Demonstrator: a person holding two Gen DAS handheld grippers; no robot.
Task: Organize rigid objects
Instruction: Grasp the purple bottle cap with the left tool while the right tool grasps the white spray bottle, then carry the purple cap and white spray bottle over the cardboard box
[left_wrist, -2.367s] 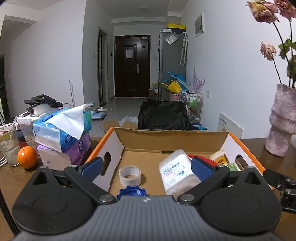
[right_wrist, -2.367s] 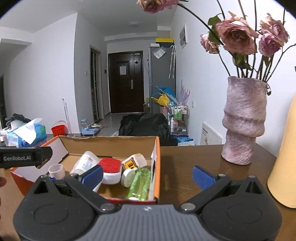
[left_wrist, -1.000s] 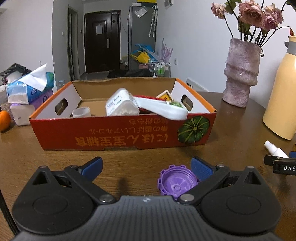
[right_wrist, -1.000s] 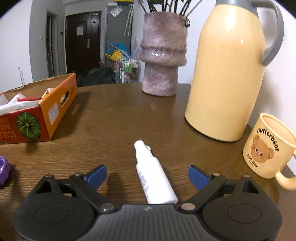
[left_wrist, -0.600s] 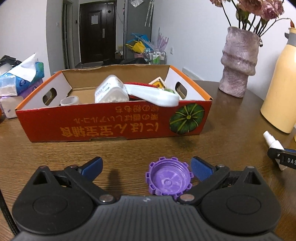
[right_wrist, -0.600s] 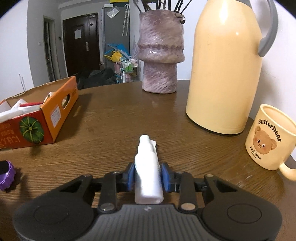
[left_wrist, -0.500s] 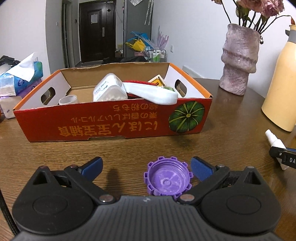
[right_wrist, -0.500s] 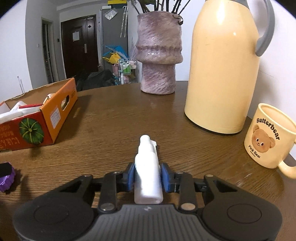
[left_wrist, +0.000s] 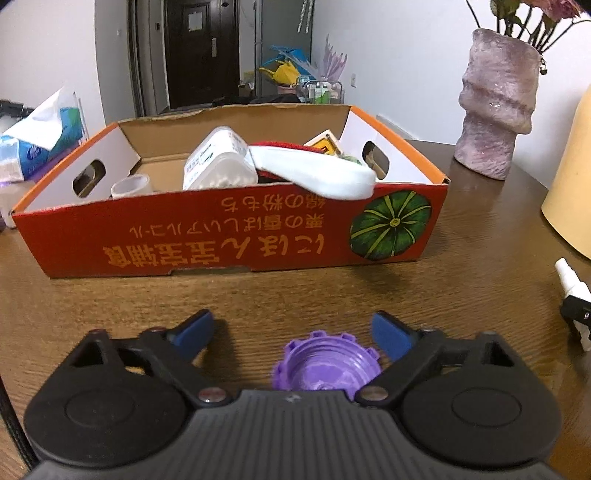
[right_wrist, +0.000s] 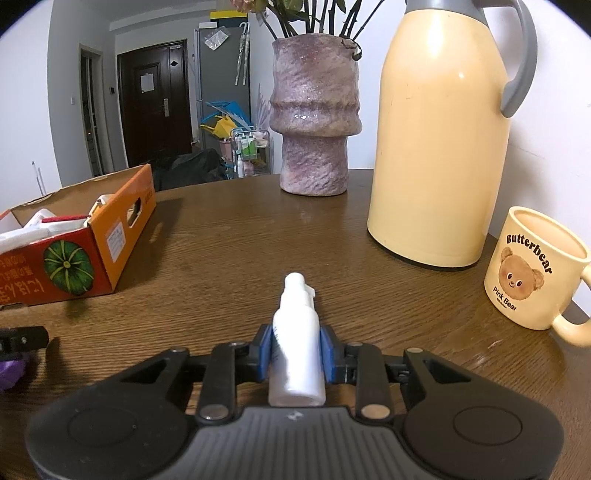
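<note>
Left wrist view: left gripper (left_wrist: 291, 332) jaws spread wide, gripping nothing. Purple cap (left_wrist: 327, 366), notched rim, hollow side up, lies on the wooden table (left_wrist: 461, 266) between the blue pads, nearer the right one; contact unclear. Red cardboard box (left_wrist: 229, 236) sits beyond the cap.

Right wrist view: right gripper (right_wrist: 295, 350) clamped on the white spray bottle (right_wrist: 295, 354), nozzle pointing away. Box (right_wrist: 77, 254) lies left of the bottle, cream thermos (right_wrist: 439, 147) and bear mug (right_wrist: 532, 273) to its right.
</note>
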